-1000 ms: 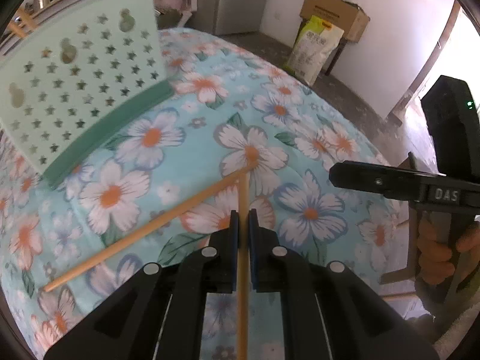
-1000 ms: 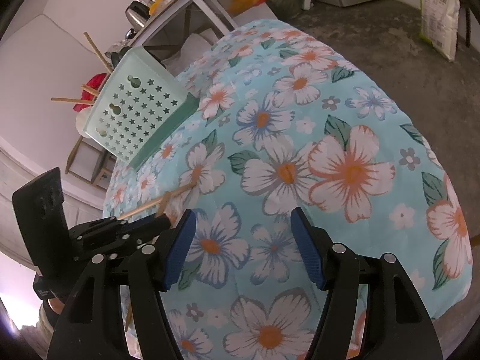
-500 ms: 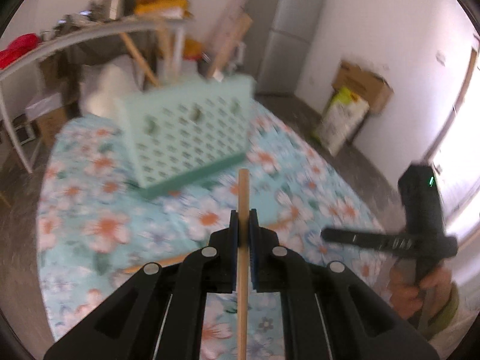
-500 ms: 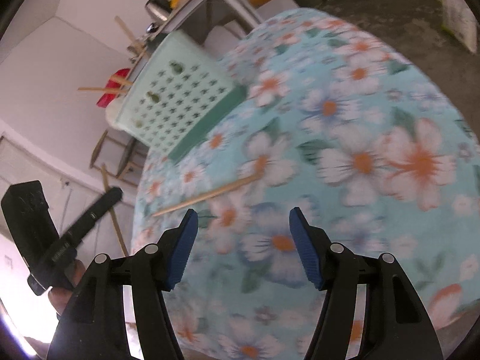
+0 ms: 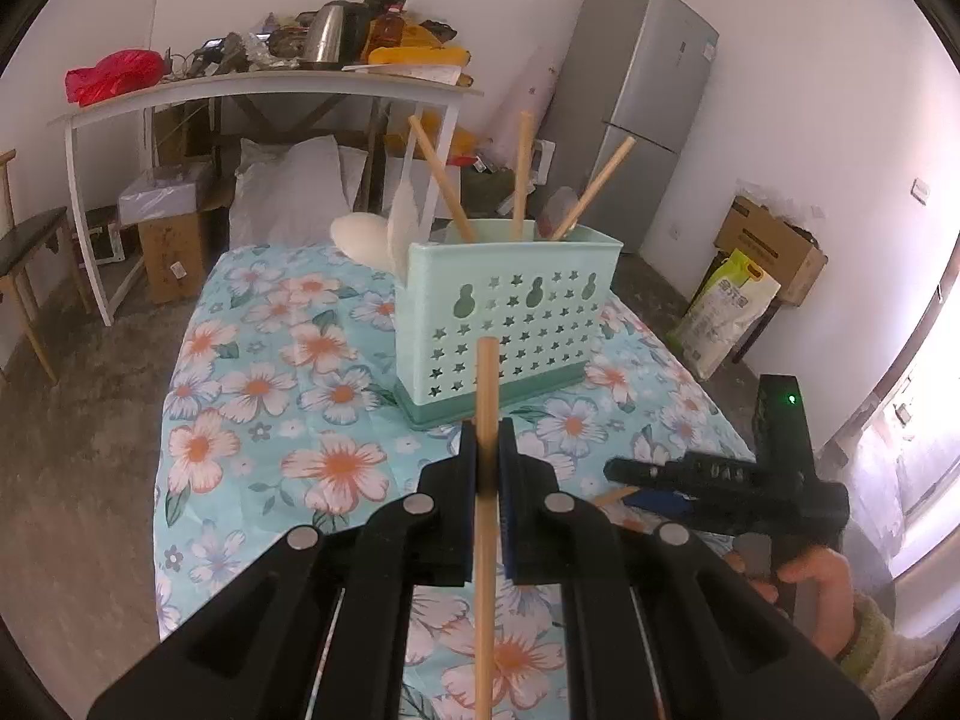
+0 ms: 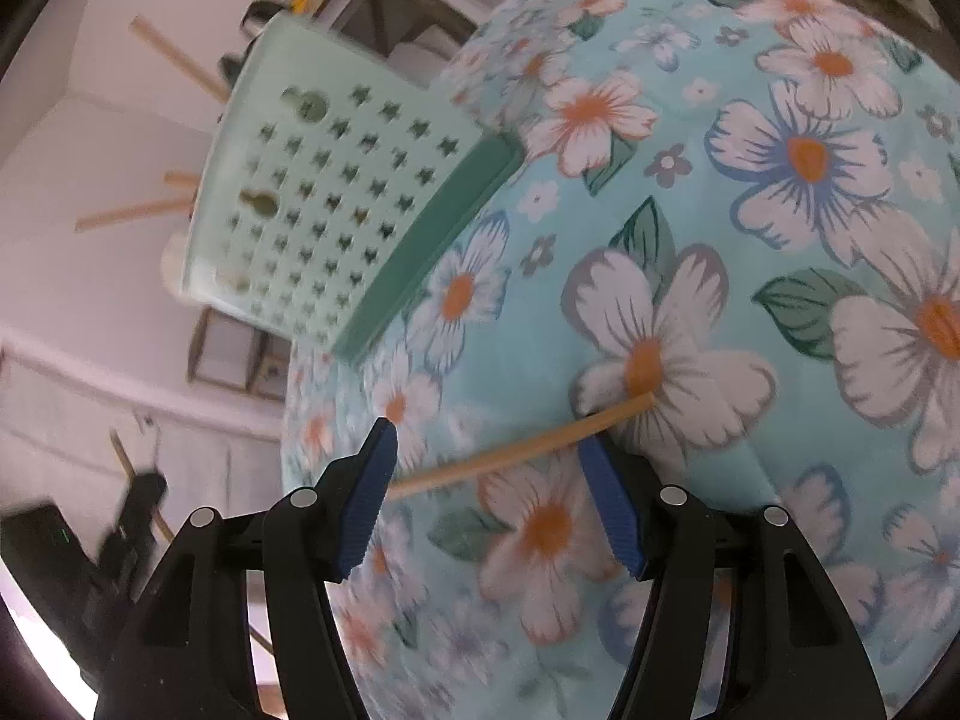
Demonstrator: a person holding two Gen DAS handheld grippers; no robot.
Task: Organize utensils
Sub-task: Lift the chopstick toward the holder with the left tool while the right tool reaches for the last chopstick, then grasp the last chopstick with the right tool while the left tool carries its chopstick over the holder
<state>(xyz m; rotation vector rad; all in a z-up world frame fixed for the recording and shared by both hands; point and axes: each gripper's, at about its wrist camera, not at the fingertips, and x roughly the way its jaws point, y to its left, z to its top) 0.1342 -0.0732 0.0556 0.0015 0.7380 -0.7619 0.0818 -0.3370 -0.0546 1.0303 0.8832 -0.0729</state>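
Wooden chopstick (image 5: 485, 396) in pinched left tongs (image 5: 487, 444), now off cloth, facing holder (image 5: 510, 312); right tongs (image 6: 486, 468) wide.

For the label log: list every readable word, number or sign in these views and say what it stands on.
"DAS", faint: side of the right gripper, left wrist view.
Printing on the sack by the cardboard box: too small to read.
Label on the fridge: too small to read.
Right wrist view: no text.
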